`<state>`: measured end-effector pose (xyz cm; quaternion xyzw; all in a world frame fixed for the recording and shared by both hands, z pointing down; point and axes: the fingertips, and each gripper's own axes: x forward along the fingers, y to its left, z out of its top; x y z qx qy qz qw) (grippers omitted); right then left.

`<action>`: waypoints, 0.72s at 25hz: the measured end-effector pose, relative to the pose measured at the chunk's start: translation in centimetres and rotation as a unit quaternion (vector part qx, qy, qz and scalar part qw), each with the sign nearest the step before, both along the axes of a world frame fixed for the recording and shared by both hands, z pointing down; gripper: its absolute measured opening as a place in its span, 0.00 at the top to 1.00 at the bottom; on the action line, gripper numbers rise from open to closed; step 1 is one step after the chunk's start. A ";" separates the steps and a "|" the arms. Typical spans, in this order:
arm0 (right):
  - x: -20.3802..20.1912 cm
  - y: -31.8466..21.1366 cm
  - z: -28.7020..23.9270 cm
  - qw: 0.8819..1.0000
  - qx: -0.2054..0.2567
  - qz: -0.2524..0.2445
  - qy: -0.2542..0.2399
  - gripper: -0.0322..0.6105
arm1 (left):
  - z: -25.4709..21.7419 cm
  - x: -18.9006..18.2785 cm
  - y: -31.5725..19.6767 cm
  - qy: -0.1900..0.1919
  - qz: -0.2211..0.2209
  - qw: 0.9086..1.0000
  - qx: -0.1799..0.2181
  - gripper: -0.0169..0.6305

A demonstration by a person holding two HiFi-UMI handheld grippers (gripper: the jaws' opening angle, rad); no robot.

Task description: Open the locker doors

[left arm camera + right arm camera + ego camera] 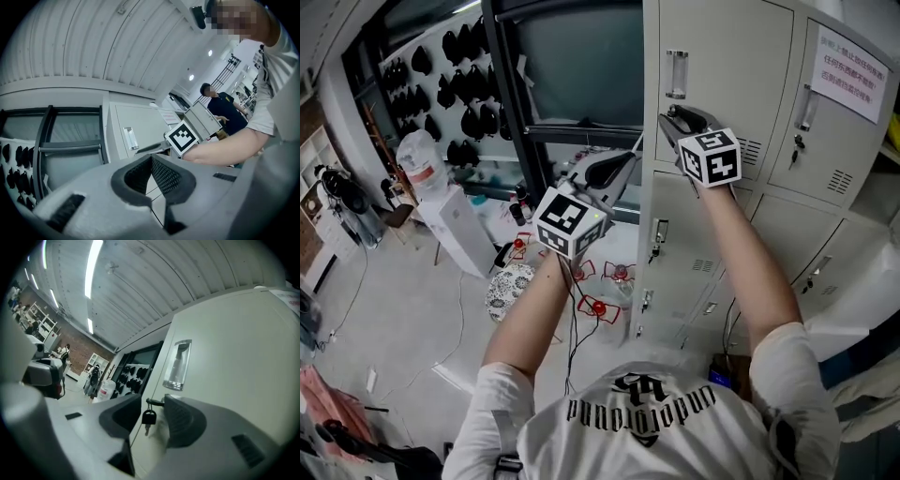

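Key hangs within gaping right tool, seemingly untouched.

White T-shirt, black chest lettering

The notice on the upper locker door is too small for me to read. My right claw covers the lock behind the hanging key. The lockers run off the head view's right edge.

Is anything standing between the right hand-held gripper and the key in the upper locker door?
Nothing visible does. The right hand-held gripper has its jaws apart, and the key hanging from the locker door shows between them, unobstructed.
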<state>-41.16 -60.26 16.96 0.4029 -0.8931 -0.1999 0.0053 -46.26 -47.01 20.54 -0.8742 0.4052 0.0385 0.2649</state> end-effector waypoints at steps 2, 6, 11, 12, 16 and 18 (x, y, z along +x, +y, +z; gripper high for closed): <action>0.1 -0.3 -0.1 1.000 0.003 0.010 -0.002 0.73 | 0.0 -0.2 0.0 0.001 0.000 1.000 0.001 0.96; 0.3 -0.5 -0.2 1.000 0.008 0.026 0.001 0.76 | 0.0 -0.9 0.2 0.008 -0.003 1.000 -0.002 0.96; 0.4 0.3 -0.1 1.000 0.008 0.025 -0.003 0.77 | 0.0 -1.2 0.7 0.012 -0.007 1.000 -0.002 0.96; 0.4 0.8 -0.1 1.000 0.009 0.022 -0.003 0.77 | 0.3 -1.1 0.7 0.012 -0.007 1.000 -0.004 0.96; 0.5 2.8 -0.1 1.000 0.012 0.001 -0.006 0.77 | 1.4 -0.8 0.7 0.016 -0.012 1.000 -0.012 0.96; 0.7 4.1 -0.3 1.000 0.015 -0.011 -0.008 0.77 | 1.7 -0.4 0.9 0.019 -0.014 1.000 -0.016 0.96</action>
